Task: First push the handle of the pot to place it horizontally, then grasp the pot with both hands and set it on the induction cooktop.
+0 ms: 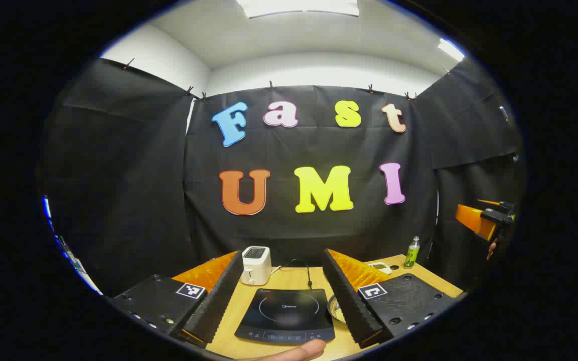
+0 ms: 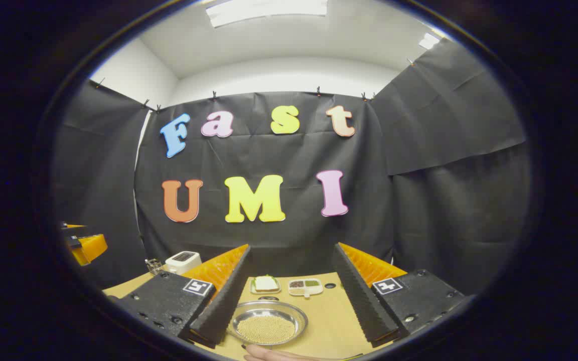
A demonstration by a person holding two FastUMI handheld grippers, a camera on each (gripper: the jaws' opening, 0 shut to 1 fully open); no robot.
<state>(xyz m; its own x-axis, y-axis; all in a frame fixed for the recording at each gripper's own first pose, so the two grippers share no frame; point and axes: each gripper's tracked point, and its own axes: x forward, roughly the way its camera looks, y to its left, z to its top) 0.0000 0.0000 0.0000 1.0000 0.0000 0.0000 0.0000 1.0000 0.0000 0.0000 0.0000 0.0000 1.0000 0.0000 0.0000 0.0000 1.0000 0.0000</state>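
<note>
Black glass induction cooktop [image 1: 285,316], seen in the left gripper view, lies flat on the wooden table [image 1: 294,277], with a ring marked on its surface and a row of touch controls along its near edge; a small brand word sits inside the ring, too fine for us to read. We note square black-and-white markers on both gripper bodies. Left gripper [image 1: 284,301]: its fingers stand wide apart, hold nothing and touch nothing, the cooktop lying between them farther off. A fingertip [image 1: 299,350] shows at the bottom edge, just in front of the cooktop. Behind the cooktop we list a white toaster [image 1: 256,265] near the wall, a dark cord, and a green bottle [image 1: 412,252] at the table's far right corner. A metal rim [image 1: 333,307] peeks out beside the right finger, touching neither; we cannot tell whether it is the pot, nor find a handle to give its direction. The other gripper [image 1: 484,220] shows far right, raised off the table. Right gripper [image 2: 289,306], in the right gripper view: fingers also wide apart and empty. Between them sits a shallow round metal dish [image 2: 268,321] of small pale grains; no handle is seen. Beyond it we list a plate with a sandwich [image 2: 265,284] and a divided tray [image 2: 305,286].
</note>
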